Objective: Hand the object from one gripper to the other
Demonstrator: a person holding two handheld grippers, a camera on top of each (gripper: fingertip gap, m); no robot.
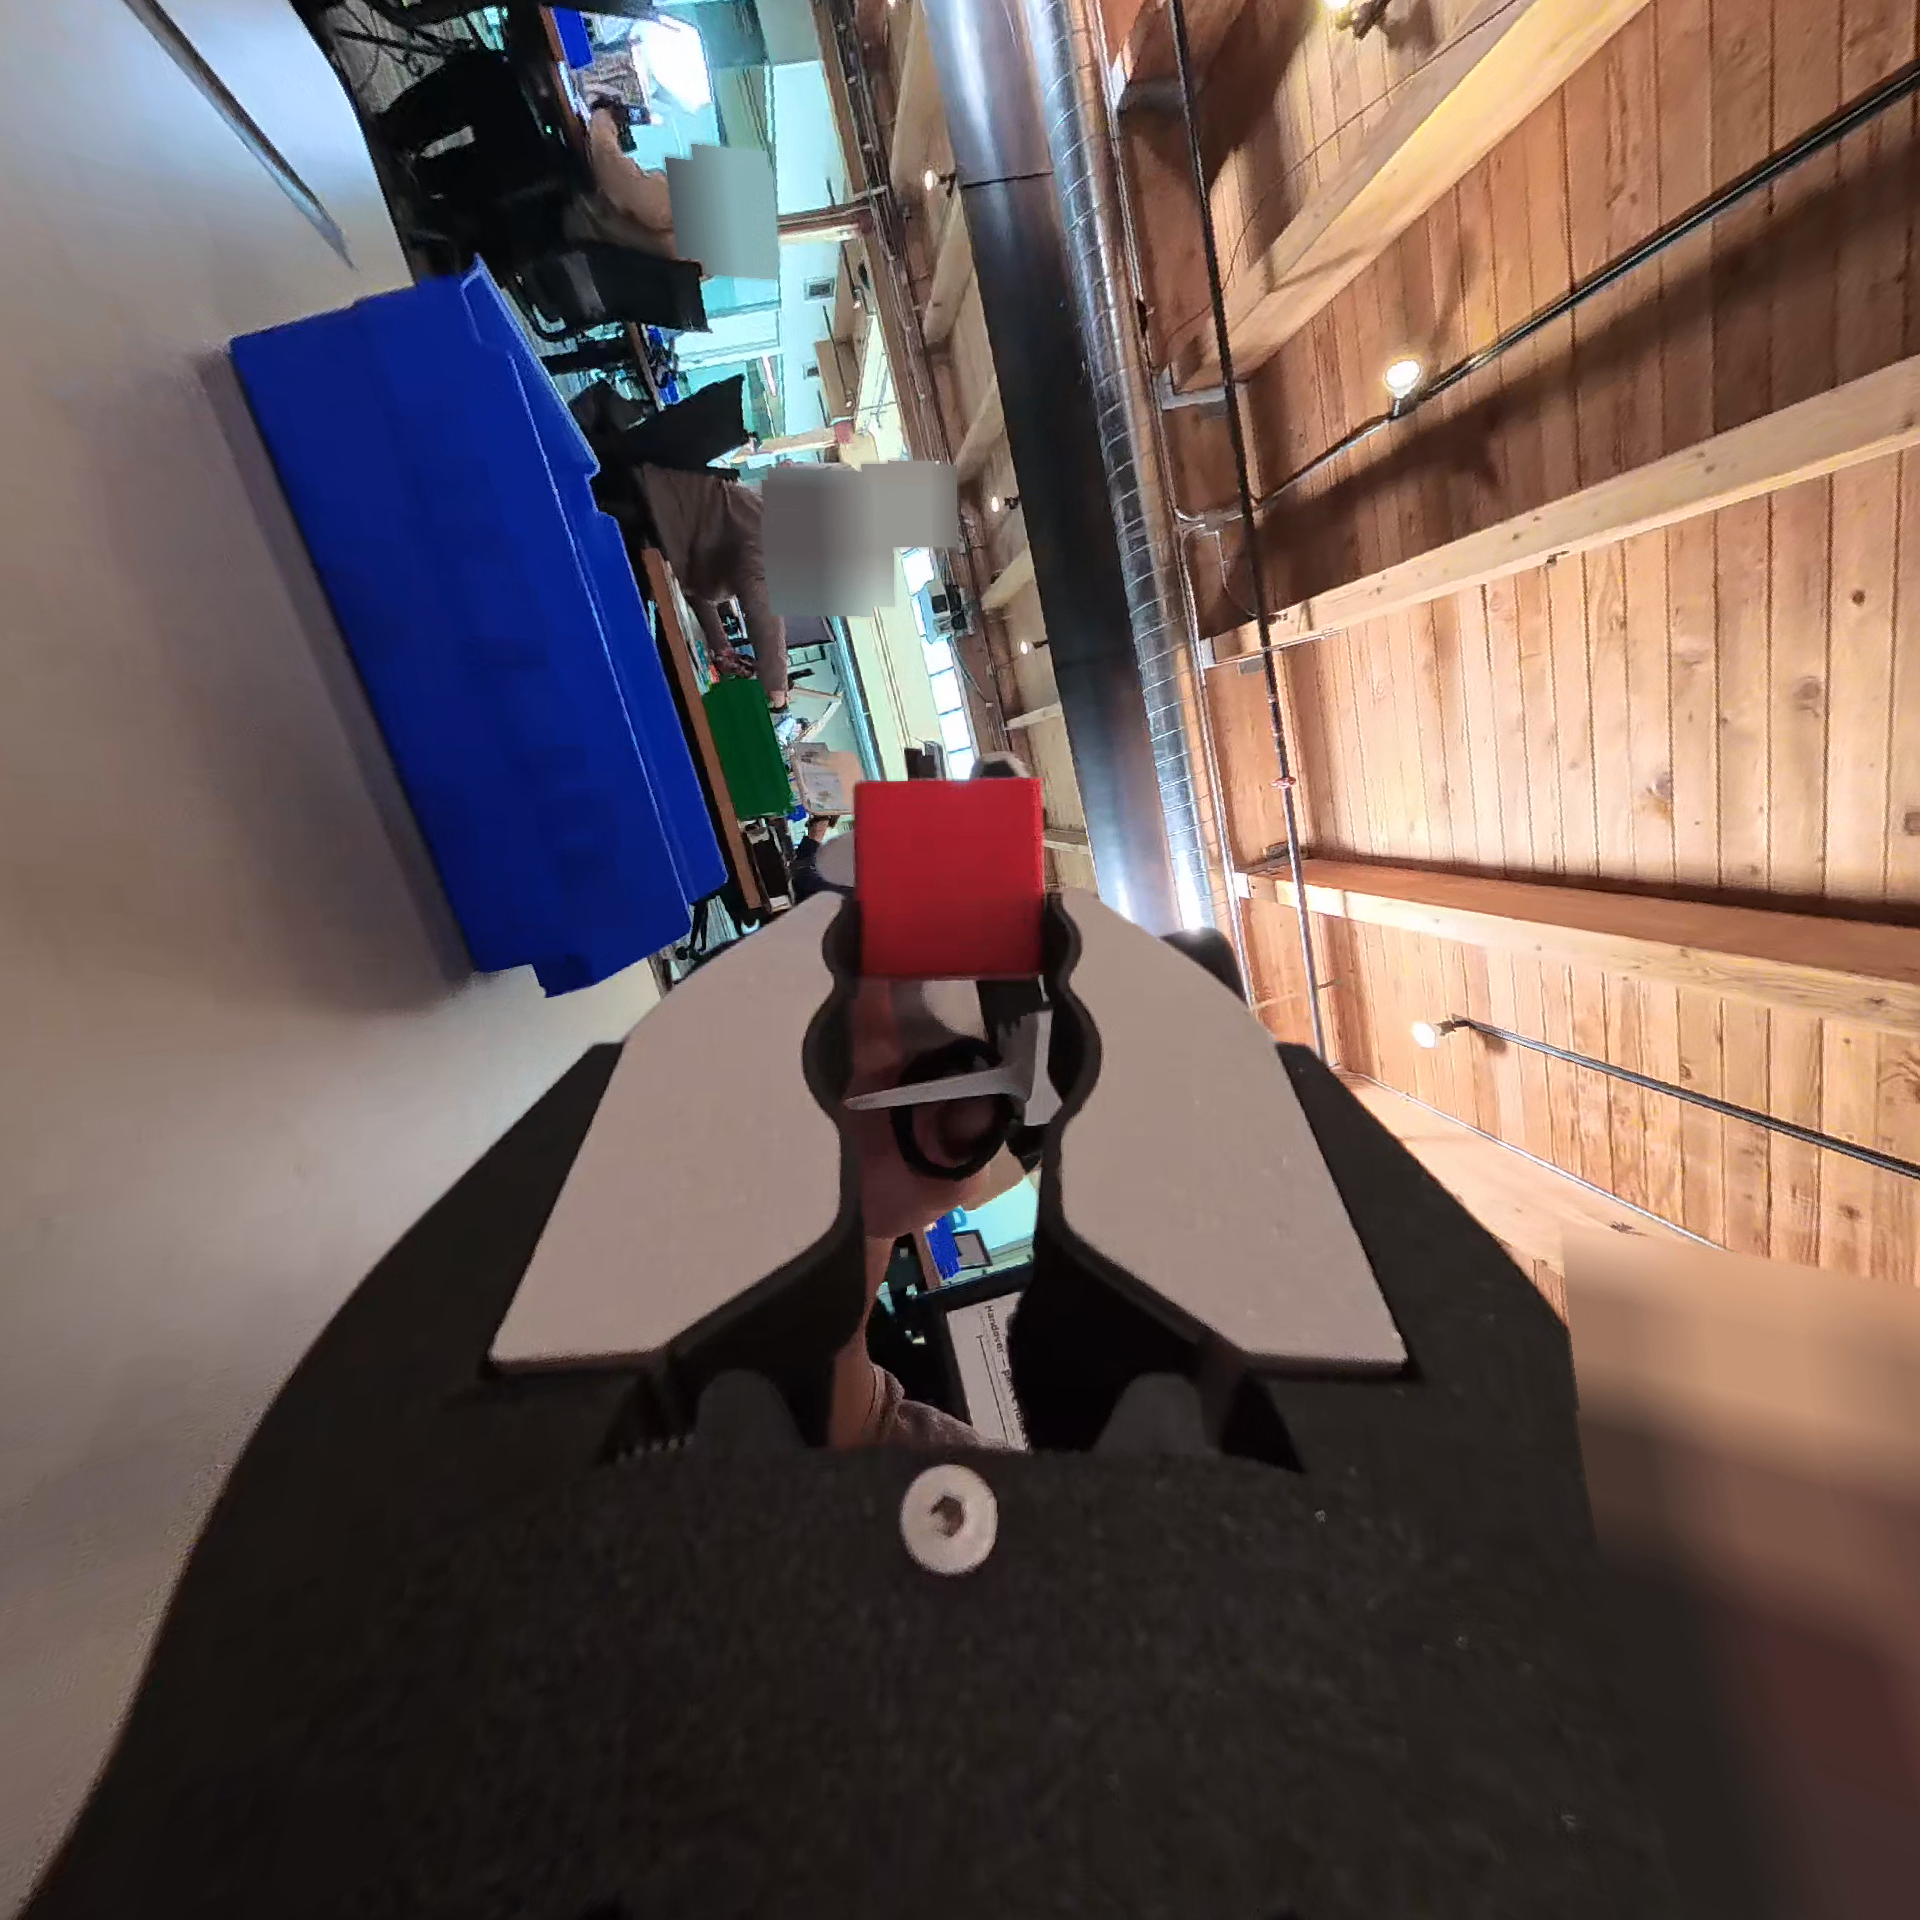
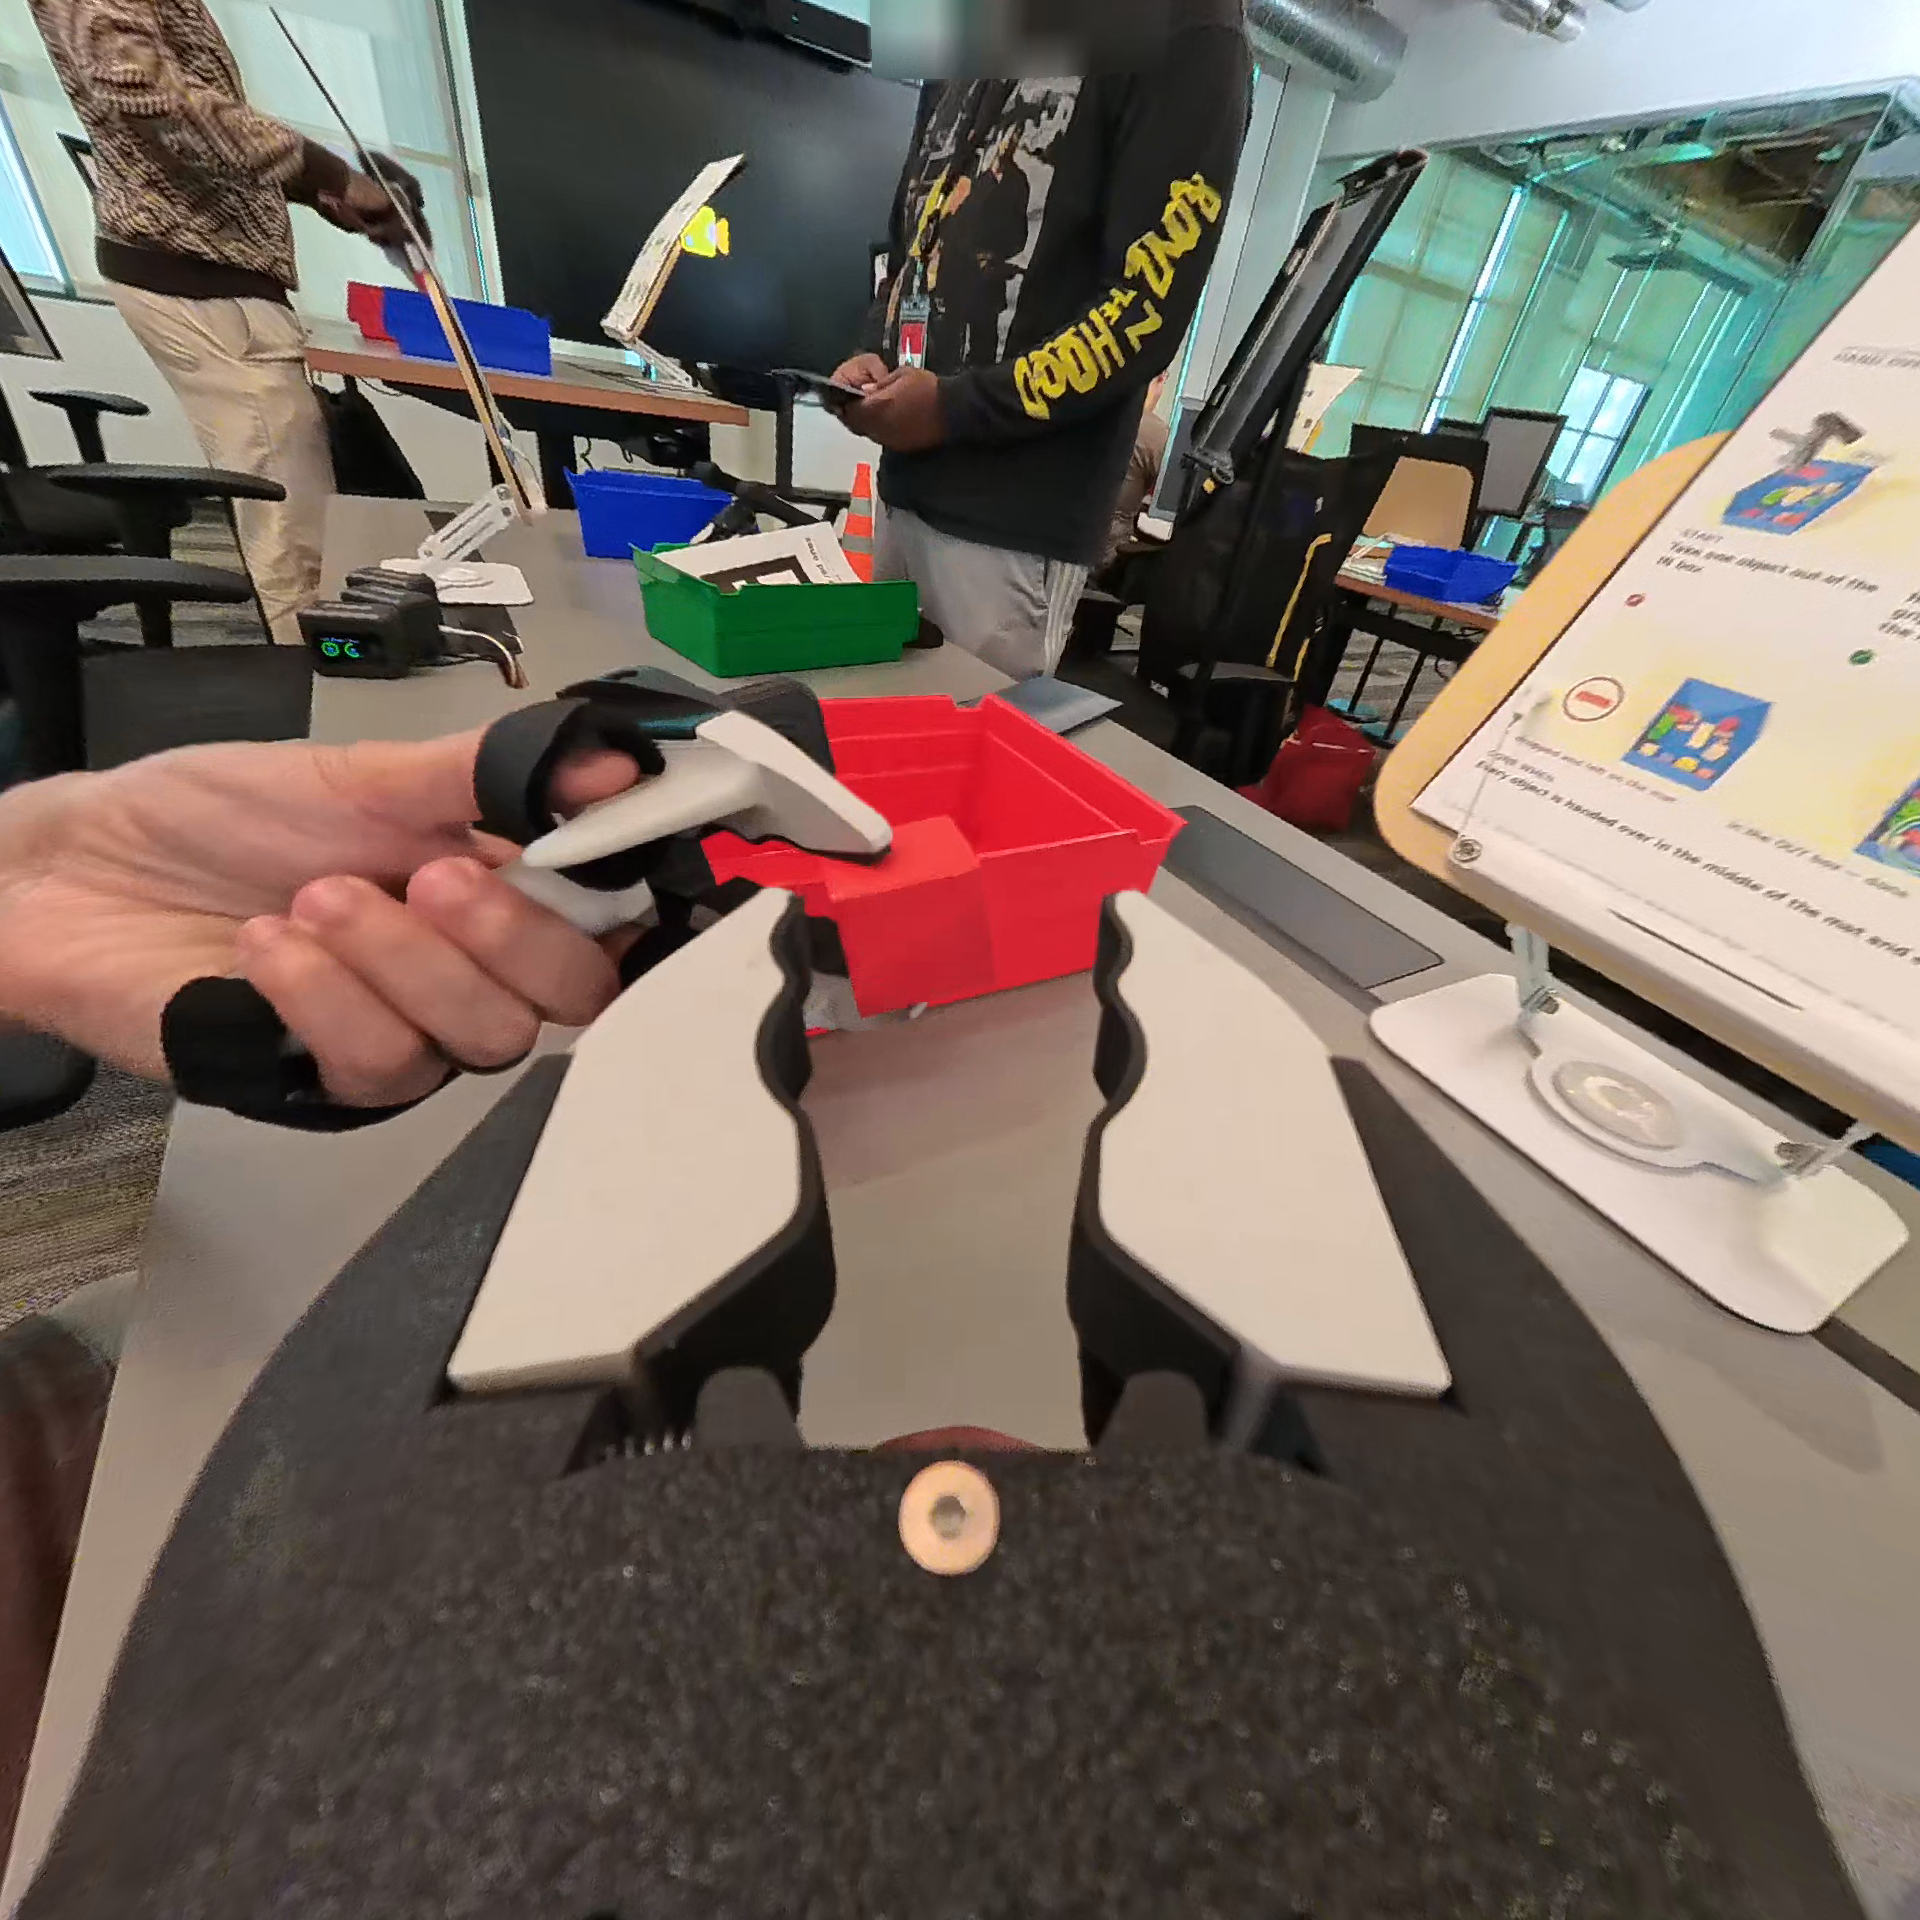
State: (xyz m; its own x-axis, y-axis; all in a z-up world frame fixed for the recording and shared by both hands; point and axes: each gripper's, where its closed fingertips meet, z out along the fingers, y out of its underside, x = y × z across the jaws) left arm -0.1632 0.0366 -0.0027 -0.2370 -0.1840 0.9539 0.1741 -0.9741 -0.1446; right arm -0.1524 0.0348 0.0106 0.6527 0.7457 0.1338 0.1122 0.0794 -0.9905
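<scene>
Left gripper (image 1: 948,914): my left tool is turned on its side and its two fingers are pressed on a red cube (image 1: 948,878), one finger on each side face. The cube sits at the very tips and sticks out forward past them.

Red cube: in the right wrist view I see the same cube (image 2: 914,894) in the air, just ahead of my right fingertips and a little to the left of their middle. The left gripper (image 2: 878,847) comes in from the left and holds it.

Right gripper (image 2: 948,951): my right fingers stand wide apart, with nothing between them. The cube is in front of the gap, not inside it; I cannot tell if a tip touches it.

Left hand (image 2: 312,894): it is to the left of my right tool, with fingers in black loops on the left gripper's handle.

Red bin (image 2: 1049,821): directly behind the cube, on the grey table (image 2: 935,1195).

Green bin (image 2: 774,623): further ahead on the same table, with a printed sheet in it.

Blue bin (image 1: 468,644): left of my left tool, on the table.

Instruction board (image 2: 1714,665): to the right of my right tool, on a white stand.
</scene>
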